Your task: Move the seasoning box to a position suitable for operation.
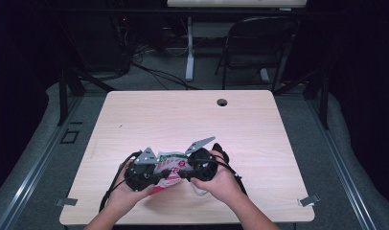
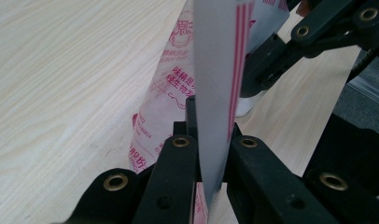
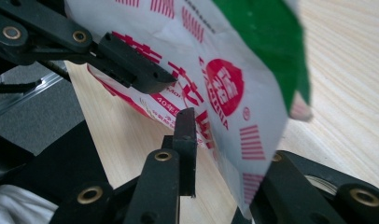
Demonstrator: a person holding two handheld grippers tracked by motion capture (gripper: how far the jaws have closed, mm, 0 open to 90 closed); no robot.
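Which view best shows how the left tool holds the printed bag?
The left gripper view: the left tool is shut on the bag, its edge pinched between the jaws. The right gripper view shows the bag's red and green print, with that tool's jaw against it. The high view shows the bag small between both hands.

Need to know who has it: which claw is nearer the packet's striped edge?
Left. The left claw is shut on the packet at that edge; the right claw straddles the printed face with a gap at one jaw.
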